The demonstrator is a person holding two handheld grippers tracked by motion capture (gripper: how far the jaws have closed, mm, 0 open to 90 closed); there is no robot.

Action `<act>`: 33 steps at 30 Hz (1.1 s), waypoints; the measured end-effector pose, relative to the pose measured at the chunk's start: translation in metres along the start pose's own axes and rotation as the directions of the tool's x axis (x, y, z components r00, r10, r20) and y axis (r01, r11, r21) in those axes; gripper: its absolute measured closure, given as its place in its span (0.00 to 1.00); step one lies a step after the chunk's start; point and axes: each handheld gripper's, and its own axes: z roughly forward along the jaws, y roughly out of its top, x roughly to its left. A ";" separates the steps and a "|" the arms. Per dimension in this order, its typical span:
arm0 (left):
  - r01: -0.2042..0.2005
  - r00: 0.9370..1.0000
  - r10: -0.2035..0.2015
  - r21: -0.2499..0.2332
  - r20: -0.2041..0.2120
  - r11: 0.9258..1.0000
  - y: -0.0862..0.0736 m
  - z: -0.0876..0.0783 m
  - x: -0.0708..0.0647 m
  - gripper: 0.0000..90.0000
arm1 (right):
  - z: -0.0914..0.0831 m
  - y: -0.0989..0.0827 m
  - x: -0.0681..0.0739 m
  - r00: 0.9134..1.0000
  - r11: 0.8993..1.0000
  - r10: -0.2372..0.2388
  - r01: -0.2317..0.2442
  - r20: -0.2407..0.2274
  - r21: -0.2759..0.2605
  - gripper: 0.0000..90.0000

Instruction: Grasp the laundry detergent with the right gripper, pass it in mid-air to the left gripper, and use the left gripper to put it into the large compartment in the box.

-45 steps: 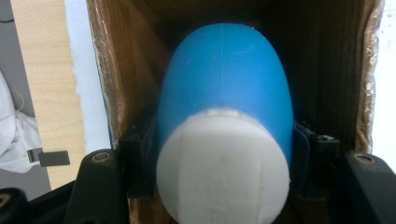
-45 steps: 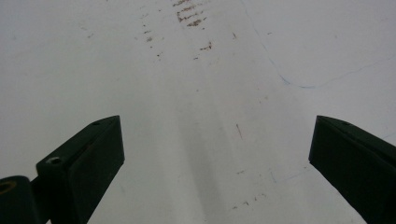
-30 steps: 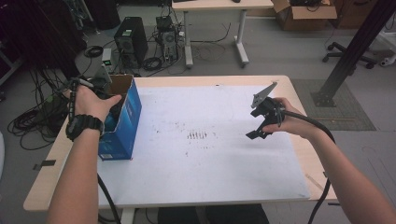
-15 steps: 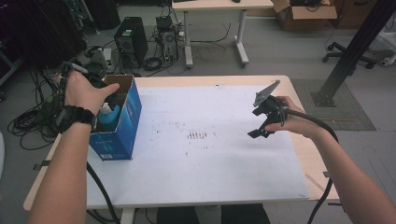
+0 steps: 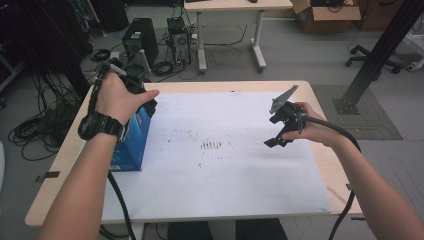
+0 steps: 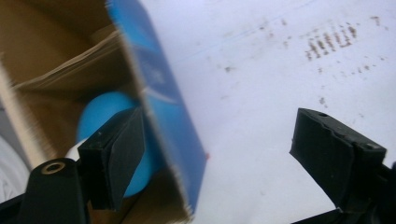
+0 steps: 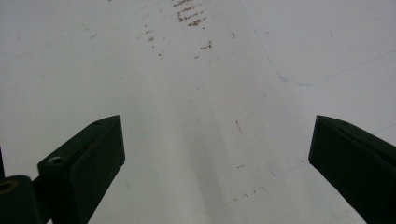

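Observation:
An open-topped blue cardboard box [image 5: 131, 142] stands at the left side of the table, on the edge of the white sheet [image 5: 220, 165]. My left gripper [image 5: 143, 98] hangs open over the box's right rim. In the left gripper view the box wall [image 6: 168, 116] runs between the jaws of the left gripper [image 6: 219, 128]; one jaw is over a round blue object [image 6: 100, 114] inside the box, the other over the sheet. My right gripper [image 5: 274, 131] hovers open above the sheet's right half, and the right gripper [image 7: 218, 135] has nothing between its jaws.
Brown smudge marks [image 5: 212, 145] dot the middle of the sheet. The wooden table's edge [image 5: 320, 100] runs close to the right hand. Computer towers and cables [image 5: 137, 42] lie on the floor beyond the table, and a second desk [image 5: 230, 7] stands farther back.
The left hand has risen from the box and shifted right, so its gripper now straddles the box's right wall. The right gripper has hardly moved.

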 end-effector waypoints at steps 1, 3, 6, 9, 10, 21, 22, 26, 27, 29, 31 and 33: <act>-0.009 1.000 0.009 0.001 0.004 1.000 0.001 0.002 -0.003 0.20 | 0.000 0.000 0.000 1.000 1.000 0.003 -0.003 0.001 0.000 0.04; -0.033 0.999 0.033 -0.001 0.022 0.999 0.004 0.006 -0.011 0.19 | -0.001 0.001 0.000 1.000 1.000 0.004 -0.004 0.002 0.002 0.04; -0.072 0.997 0.072 -0.002 0.037 0.997 0.007 0.012 -0.022 0.17 | -0.002 0.001 0.000 1.000 1.000 0.003 -0.003 0.003 0.007 0.04; -0.106 0.993 0.106 -0.003 0.060 0.994 0.010 0.018 -0.032 0.15 | -0.004 0.001 0.000 1.000 1.000 0.010 -0.010 0.007 0.008 0.04; -0.121 0.991 0.120 -0.002 0.066 0.993 0.011 0.020 -0.036 0.14 | -0.004 0.000 0.000 1.000 1.000 0.009 -0.009 0.009 0.009 0.04; -0.197 0.972 0.198 -0.022 0.130 0.980 0.015 0.042 -0.062 0.06 | -0.008 -0.003 0.002 1.000 1.000 0.014 -0.014 0.011 0.014 0.04; -0.202 0.970 0.204 -0.025 0.132 0.979 0.015 0.043 -0.064 0.06 | -0.008 -0.004 0.002 1.000 1.000 0.016 -0.016 0.012 0.013 0.04; -0.208 0.967 0.212 -0.037 0.143 0.977 0.016 0.047 -0.068 0.06 | -0.009 -0.005 0.002 1.000 1.000 0.019 -0.019 0.014 0.015 0.04; -0.210 0.966 0.213 -0.037 0.145 0.977 0.017 0.047 -0.069 0.06 | -0.009 -0.005 0.001 1.000 1.000 0.018 -0.018 0.014 0.016 0.04; -0.217 0.964 0.220 -0.036 0.147 0.976 0.017 0.049 -0.071 0.05 | -0.010 -0.006 0.001 1.000 1.000 0.019 -0.019 0.015 0.017 0.04; -0.219 0.963 0.223 -0.040 0.149 0.975 0.018 0.050 -0.072 0.06 | -0.010 -0.006 0.001 1.000 1.000 0.018 -0.018 0.016 0.017 0.04; -0.221 0.962 0.224 -0.040 0.154 0.975 0.018 0.051 -0.072 0.06 | -0.010 -0.006 0.001 1.000 1.000 0.019 -0.019 0.015 0.017 0.04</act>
